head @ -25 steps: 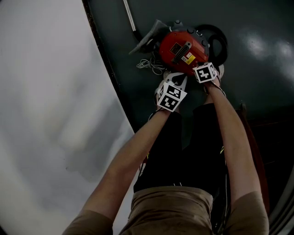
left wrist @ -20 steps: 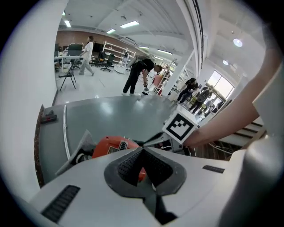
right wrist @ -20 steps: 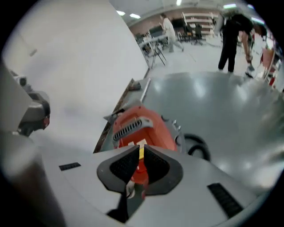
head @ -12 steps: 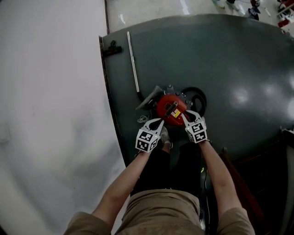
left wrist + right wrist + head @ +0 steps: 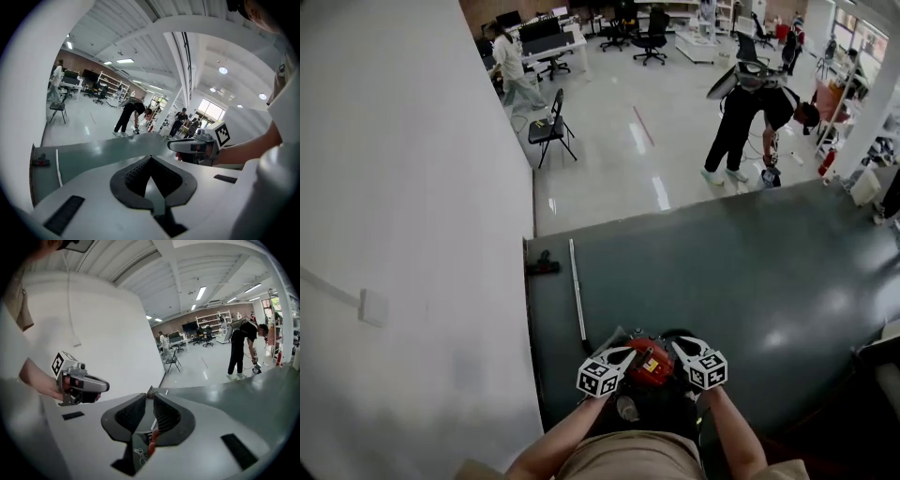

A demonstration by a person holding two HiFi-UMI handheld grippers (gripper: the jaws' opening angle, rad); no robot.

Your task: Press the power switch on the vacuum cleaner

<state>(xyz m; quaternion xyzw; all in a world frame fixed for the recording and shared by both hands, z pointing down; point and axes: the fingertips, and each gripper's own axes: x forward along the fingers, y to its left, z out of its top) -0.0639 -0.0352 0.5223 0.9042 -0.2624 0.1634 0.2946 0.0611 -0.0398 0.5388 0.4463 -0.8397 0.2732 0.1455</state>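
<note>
The red vacuum cleaner (image 5: 649,364) sits on the dark green mat, low in the head view, partly hidden behind both grippers. My left gripper (image 5: 625,353) hangs over its left side and my right gripper (image 5: 679,344) over its right side, both pointing forward. In the left gripper view the left gripper (image 5: 151,159) has its pad tips touching and holds nothing. In the right gripper view the right gripper (image 5: 150,397) shows a narrow empty gap between its pads, and a sliver of the red vacuum cleaner (image 5: 152,440) shows below. The switch is not visible.
A white tube (image 5: 577,302) and a black floor nozzle (image 5: 542,267) lie on the mat (image 5: 750,272) ahead of the vacuum. A white wall (image 5: 412,234) runs along the left. Farther off, a person (image 5: 750,122) bends over and a folding chair (image 5: 551,127) stands.
The head view has swung up from the vacuum to take in the room. The vacuum now looks small and far below, and both grippers have lifted away from its top.
</note>
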